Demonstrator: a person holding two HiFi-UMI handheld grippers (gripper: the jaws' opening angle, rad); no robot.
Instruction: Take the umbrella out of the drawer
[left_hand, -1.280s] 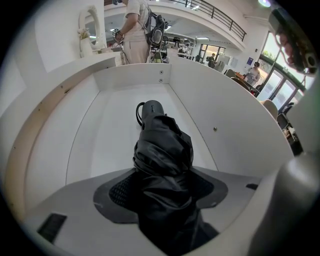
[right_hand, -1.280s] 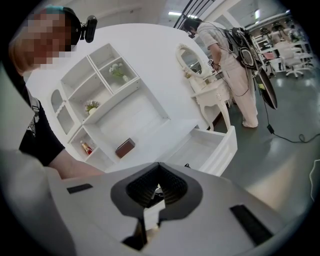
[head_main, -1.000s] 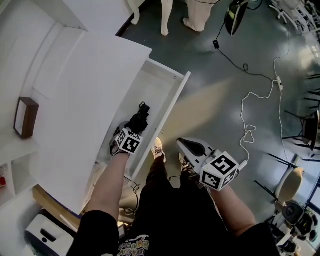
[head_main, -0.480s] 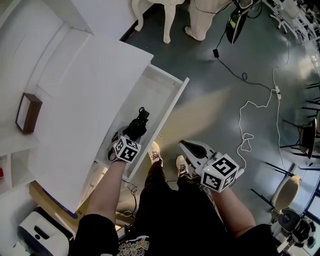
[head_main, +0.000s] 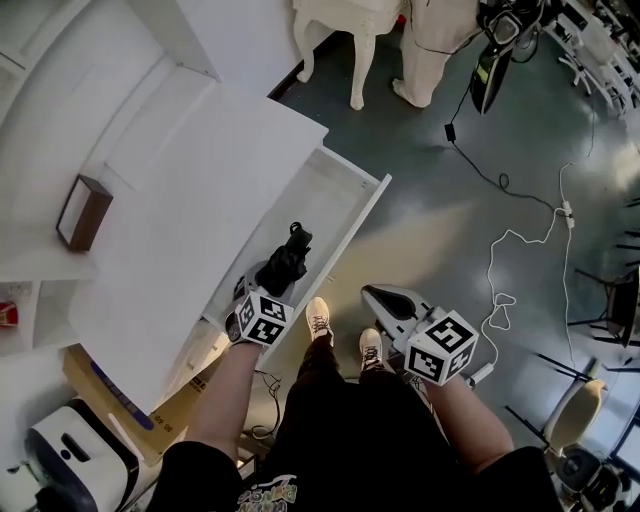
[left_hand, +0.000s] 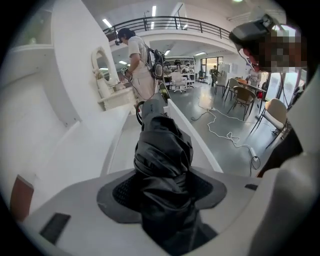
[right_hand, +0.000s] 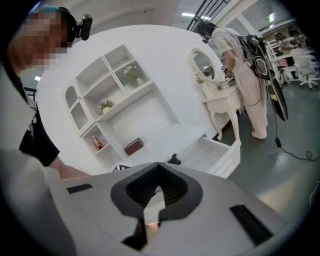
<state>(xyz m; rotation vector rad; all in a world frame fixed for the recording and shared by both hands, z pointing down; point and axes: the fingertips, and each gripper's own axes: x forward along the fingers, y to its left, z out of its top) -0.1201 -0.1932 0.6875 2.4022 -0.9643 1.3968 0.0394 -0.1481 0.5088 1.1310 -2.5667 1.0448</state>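
Observation:
The black folded umbrella (head_main: 283, 266) pokes up over the open white drawer (head_main: 330, 195) of the white cabinet. My left gripper (head_main: 271, 287) is shut on its lower end. In the left gripper view the umbrella (left_hand: 162, 145) fills the space between the jaws of that gripper (left_hand: 162, 187) and points along the drawer's rim (left_hand: 192, 140). My right gripper (head_main: 371, 292) hangs over the floor to the right of the drawer, its jaws together and holding nothing. The right gripper view shows this gripper (right_hand: 159, 189) aimed at the drawer (right_hand: 216, 150), with the umbrella's tip (right_hand: 174, 160) just above the jaws.
A brown box (head_main: 82, 212) sits on the white cabinet top (head_main: 190, 180). A white cable (head_main: 510, 245) trails over the grey floor. Cardboard (head_main: 150, 405) and a white device (head_main: 70, 460) lie at lower left. The person's shoes (head_main: 318, 320) stand beside the drawer front. Another person (left_hand: 140, 60) stands at a vanity.
The head view has swung, so everything sits lower in the picture. My left gripper keeps its hold on the umbrella over the drawer. The right gripper has barely moved.

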